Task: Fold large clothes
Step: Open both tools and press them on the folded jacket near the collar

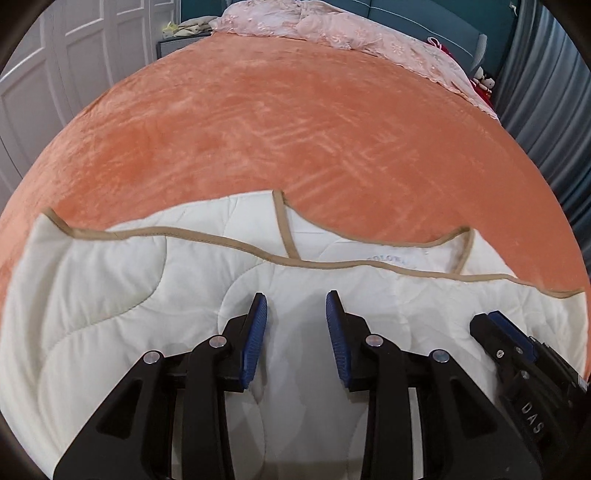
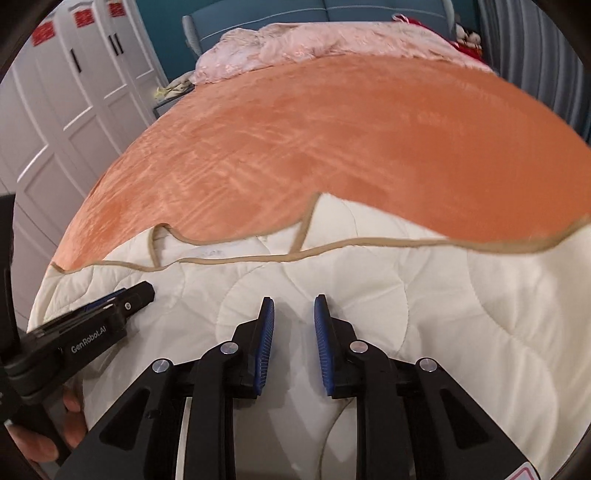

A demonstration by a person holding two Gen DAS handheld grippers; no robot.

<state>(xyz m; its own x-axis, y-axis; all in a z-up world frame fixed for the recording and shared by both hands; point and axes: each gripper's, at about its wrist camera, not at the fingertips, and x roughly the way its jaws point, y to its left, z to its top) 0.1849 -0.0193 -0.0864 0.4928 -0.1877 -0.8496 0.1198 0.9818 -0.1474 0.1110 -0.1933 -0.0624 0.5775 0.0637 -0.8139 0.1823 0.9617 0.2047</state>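
Note:
A cream quilted blanket (image 1: pixel 110 295) with tan edge binding lies in layers on the near end of an orange bedspread (image 1: pixel 277 122); it also shows in the right wrist view (image 2: pixel 461 314). My left gripper (image 1: pixel 296 301) is open and empty just above the quilt. My right gripper (image 2: pixel 294 304) is open and empty over the quilt too. The right gripper shows at the lower right of the left wrist view (image 1: pixel 491 325). The left gripper shows at the left of the right wrist view (image 2: pixel 136 295). The two grippers are side by side.
A pink floral cover (image 1: pixel 332 26) is bunched at the far end of the bed by a teal headboard (image 2: pixel 332 14). White wardrobe doors (image 2: pixel 55 110) stand on the left. A grey curtain (image 1: pixel 543 92) hangs on the right.

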